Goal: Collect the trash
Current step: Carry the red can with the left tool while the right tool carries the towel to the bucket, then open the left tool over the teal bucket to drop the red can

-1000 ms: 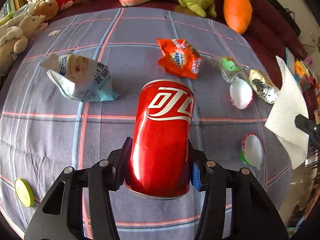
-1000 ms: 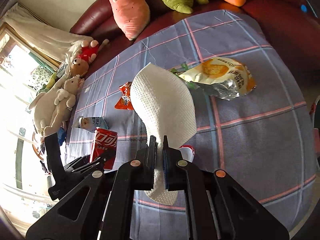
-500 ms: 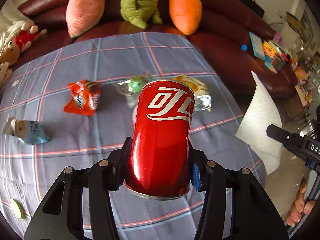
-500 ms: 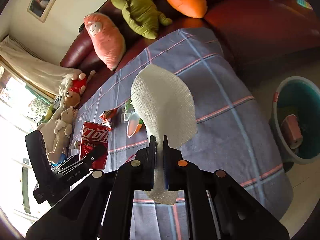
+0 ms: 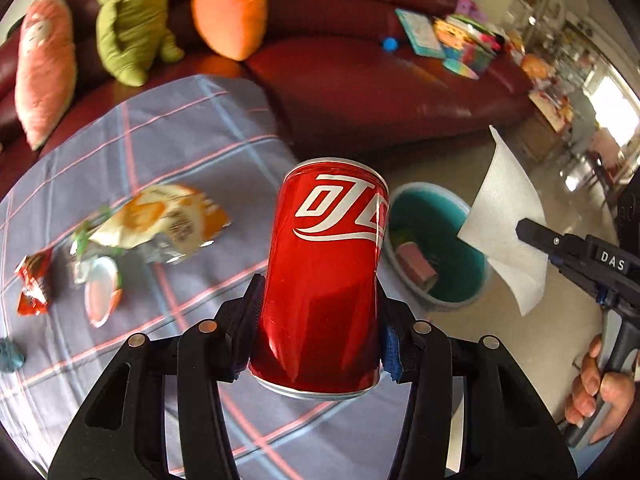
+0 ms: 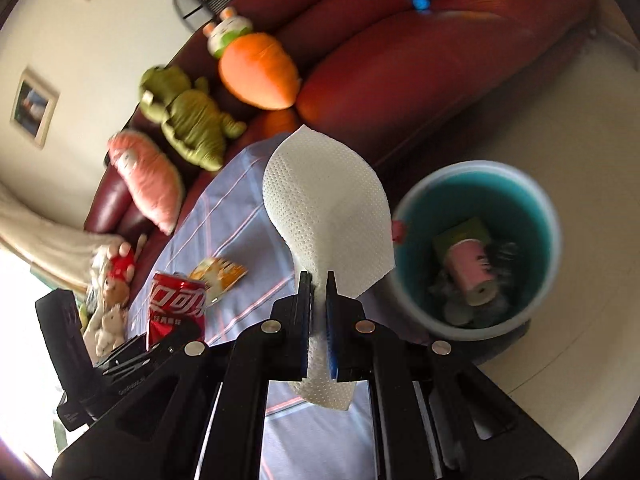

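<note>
Trash in both hands at that moment: my left hand-held gripper (image 5: 320, 344) was clamped about half open around a red soda can (image 5: 326, 272), held clear above the desk (image 5: 168, 148), and my right hand-held gripper (image 6: 318, 280) was pinched nearly shut on a white paper towel (image 6: 326, 208). Teal bin (image 6: 480, 248) stood on the floor just past the desk's edge, already holding a pink cup and other scraps. I judged this the carry step, both loads on their way to the bin. Next move called for getting each one over the rim before letting go, the towel likely to drift. On the desk a chip bag (image 5: 168, 220), an orange wrapper (image 5: 34, 284) and a small lidded cup (image 5: 100, 292) were left to collect.
</note>
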Demonstrator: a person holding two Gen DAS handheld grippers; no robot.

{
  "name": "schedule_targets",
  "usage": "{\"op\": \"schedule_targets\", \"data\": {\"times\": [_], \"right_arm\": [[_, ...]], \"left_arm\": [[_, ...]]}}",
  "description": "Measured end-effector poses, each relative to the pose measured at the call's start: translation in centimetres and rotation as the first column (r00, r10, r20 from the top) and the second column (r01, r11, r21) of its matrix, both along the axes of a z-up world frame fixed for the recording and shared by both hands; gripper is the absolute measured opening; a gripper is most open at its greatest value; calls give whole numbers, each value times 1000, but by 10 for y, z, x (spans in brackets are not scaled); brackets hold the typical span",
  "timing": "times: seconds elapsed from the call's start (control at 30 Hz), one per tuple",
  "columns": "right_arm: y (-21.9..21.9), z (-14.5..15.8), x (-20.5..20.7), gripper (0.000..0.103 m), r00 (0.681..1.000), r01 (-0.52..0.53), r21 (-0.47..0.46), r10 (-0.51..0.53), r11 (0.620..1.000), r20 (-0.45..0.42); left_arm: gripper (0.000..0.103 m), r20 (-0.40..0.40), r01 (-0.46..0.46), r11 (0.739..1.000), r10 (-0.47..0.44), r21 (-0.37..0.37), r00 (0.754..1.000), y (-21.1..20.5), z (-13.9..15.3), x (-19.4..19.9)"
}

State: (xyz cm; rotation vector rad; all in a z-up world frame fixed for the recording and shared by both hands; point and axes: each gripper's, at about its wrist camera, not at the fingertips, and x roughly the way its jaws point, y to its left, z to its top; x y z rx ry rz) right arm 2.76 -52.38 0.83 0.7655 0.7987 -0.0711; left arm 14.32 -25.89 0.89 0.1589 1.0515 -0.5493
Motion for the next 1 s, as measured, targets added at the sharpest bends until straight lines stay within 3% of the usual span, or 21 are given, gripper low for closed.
{"op": "schedule_targets", "data": {"times": [0.2, 0.47, 0.7, 0.83, 1.0], "right_arm": [[-52, -28, -25, 7, 994, 101, 33, -100, 994, -45], [-77, -54, -24, 7, 986, 137, 64, -130, 989, -104], [-88, -66, -17, 7, 982, 150, 75, -139, 986, -130], [-89, -72, -13, 7, 981, 146, 79, -134, 986, -143], [-88, -75, -8, 7, 980, 140, 76, -128, 987, -150]], "left_arm": [[51, -34, 96, 995, -95, 35, 995, -59, -19, 4], [52, -101, 187, 980, -179, 74, 979, -123, -52, 11], [53, -155, 209, 973, -192, 100, 969, -163, -79, 18], [76, -153, 202, 972, -182, 124, 971, -169, -89, 17], [79, -165, 192, 974, -170, 122, 971, -163, -96, 19]]}}
